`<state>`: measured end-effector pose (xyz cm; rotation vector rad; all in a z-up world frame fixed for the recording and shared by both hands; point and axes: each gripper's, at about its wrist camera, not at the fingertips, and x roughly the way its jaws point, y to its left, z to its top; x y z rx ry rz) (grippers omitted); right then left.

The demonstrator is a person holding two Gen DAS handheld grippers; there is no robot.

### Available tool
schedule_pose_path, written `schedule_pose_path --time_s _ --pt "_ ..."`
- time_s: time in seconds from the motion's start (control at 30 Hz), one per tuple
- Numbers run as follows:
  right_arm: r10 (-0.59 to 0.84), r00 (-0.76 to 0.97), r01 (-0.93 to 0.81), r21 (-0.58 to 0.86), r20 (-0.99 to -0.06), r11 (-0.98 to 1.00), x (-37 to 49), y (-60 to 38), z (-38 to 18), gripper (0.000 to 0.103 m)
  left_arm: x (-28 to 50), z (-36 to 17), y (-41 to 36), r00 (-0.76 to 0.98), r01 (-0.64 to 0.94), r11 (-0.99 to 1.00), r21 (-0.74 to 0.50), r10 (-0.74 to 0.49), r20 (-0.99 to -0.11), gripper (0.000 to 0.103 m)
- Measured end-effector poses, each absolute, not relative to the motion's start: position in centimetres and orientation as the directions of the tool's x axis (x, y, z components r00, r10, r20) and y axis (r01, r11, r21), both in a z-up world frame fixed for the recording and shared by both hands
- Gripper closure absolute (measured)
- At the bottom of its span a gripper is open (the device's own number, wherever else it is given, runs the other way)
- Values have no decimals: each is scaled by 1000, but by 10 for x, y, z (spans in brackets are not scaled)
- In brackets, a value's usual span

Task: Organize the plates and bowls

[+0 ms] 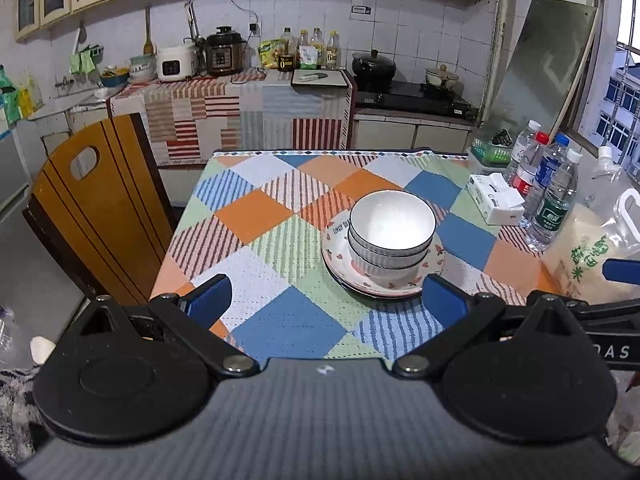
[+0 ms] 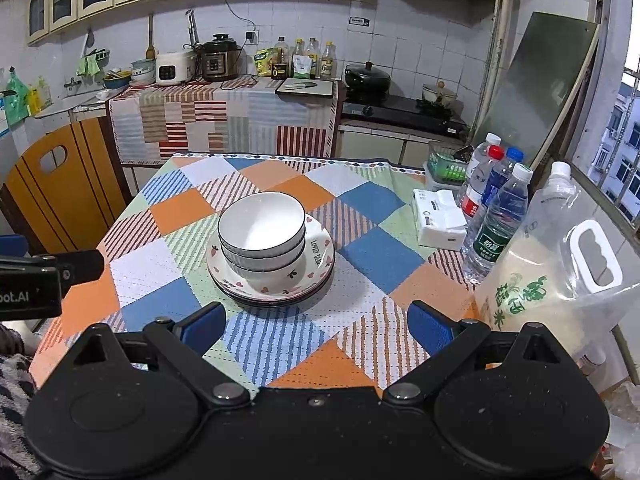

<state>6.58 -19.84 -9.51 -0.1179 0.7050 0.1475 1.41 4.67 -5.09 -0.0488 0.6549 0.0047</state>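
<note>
Bowls [image 2: 262, 236]: nested stack, sitting on stacked plates [image 2: 316, 256] mid-tablecloth [image 2: 360, 200].
Left gripper [image 1: 326, 296]: jaws wide, empty, just short of the plates.
Right gripper [image 2: 316, 326]: jaws wide, empty, near the plates.

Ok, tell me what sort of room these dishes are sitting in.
A home kitchen, most likely. Behind the table with the stacked bowls and plates runs a tiled counter holding a rice cooker and pressure cooker, with a black pot on the stove.
</note>
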Motion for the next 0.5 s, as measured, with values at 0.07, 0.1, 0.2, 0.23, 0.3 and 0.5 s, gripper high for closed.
schedule_pose_path --time_s 0.07,0.1,0.2,0.23,0.3,0.5 --pt "93 750 -171 -57 -655 984 66 -200 -96 4 14 -51 46 797 -20 999 -48 -13 -604 0" --pt "92 749 -170 -55 -656 984 66 -200 -96 4 13 -51 46 798 -20 999 -50 -14 -603 0" --pt "90 748 -165 -53 -657 985 67 -201 -97 4 13 -51 46 798 -19 999 -48 -14 -603 0" --pt "89 748 -164 -53 -658 985 67 -201 -97 4 13 -51 46 796 -20 999 -47 -12 -605 0" --pt "87 748 -161 -53 -658 986 67 -202 -97 4 13 -51 45 795 -21 999 -47 -12 -607 0" --pt "83 745 -155 -51 -662 987 68 -205 -99 4 12 -50 46 790 -11 999 -45 -19 -613 0"
